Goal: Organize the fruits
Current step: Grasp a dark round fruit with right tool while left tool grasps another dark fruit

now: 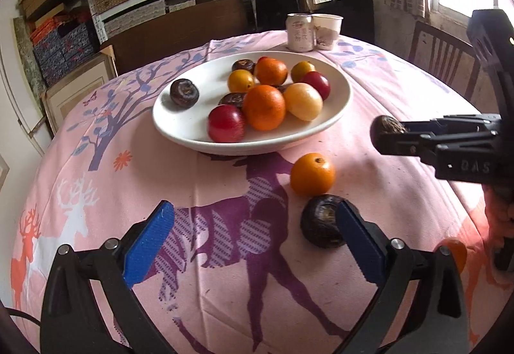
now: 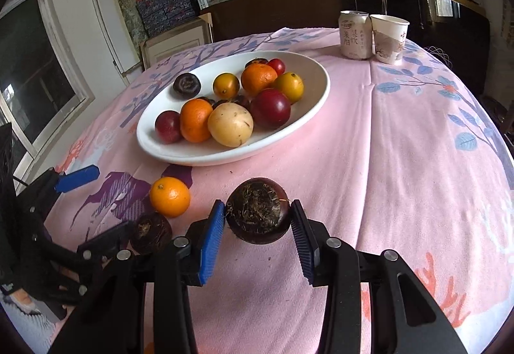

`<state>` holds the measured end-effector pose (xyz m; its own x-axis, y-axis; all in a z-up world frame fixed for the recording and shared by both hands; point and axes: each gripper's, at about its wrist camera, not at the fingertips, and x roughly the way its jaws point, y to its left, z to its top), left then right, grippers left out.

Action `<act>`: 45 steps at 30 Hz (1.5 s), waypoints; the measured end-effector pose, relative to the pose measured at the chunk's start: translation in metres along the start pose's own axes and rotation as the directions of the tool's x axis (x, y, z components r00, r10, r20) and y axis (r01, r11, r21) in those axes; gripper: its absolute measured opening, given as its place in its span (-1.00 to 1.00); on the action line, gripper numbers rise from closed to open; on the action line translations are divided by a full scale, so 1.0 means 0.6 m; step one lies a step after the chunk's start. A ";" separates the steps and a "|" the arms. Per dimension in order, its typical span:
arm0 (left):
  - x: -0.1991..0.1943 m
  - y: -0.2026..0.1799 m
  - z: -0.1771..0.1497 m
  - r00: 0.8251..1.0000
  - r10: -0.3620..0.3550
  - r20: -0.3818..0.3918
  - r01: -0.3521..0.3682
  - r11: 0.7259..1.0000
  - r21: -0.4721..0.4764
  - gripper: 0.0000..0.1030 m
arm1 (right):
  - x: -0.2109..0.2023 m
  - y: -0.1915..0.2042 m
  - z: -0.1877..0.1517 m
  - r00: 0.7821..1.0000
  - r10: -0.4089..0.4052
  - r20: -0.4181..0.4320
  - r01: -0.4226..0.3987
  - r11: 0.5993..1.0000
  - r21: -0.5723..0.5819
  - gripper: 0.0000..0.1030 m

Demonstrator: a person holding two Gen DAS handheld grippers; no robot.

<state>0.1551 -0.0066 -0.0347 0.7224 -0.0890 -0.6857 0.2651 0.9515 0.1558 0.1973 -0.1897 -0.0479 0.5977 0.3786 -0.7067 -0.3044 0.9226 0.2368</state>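
I am holding a dark brown round fruit (image 2: 257, 211) in my right claw (image 2: 257, 219), its two blue pads pressing on the fruit's sides and keeping it lifted above the pink surface (image 2: 401, 161). In the left wrist view the same claw (image 1: 385, 137) is reaching in from the right with that fruit at its tip, short of the white bowl (image 1: 180, 125).

My left claw (image 1: 253, 238) is spread wide and gripping nothing. A second dark fruit (image 1: 321, 220) is lying on the cloth, just at the tip of the claw's right pad (image 1: 358, 244), outside the gap rather than between the pads; I cannot tell whether they are touching. An orange (image 1: 312, 174) is sitting just beyond it, close to the bowl's near edge.

The bowl is holding oranges, red and yellow fruits and several dark ones, one of them (image 1: 184, 92) resting apart near the left rim. Behind the bowl, a can (image 2: 355, 34) and a paper cup (image 2: 388, 39) are standing side by side.
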 end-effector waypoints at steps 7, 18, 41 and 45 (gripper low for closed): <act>0.028 -0.048 0.006 0.998 0.022 -0.067 -0.016 0.996 0.089 0.91 | 0.000 -0.004 0.002 1.000 -0.004 0.003 0.004 1.000 0.006 -0.18; 0.046 0.072 -0.013 0.988 -0.002 -0.152 -0.029 0.980 -0.199 0.92 | -0.004 -0.014 0.002 1.000 0.008 0.004 -0.009 0.999 0.032 -0.18; 0.048 0.052 -0.006 0.981 -0.164 -0.099 0.141 0.968 -0.210 -0.19 | -0.003 -0.011 0.001 1.000 0.019 -0.001 -0.019 0.999 0.032 -0.18; 0.029 0.057 -0.002 0.988 -0.142 -0.059 0.128 0.971 -0.201 -0.19 | -0.006 -0.014 0.002 1.000 0.024 0.013 -0.025 0.999 0.040 -0.18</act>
<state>0.1759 0.0246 -0.0420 0.6385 -0.2061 -0.7415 0.2218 0.9719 -0.0791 0.1985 -0.1988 -0.0469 0.5999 0.4018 -0.6919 -0.2894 0.9152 0.2806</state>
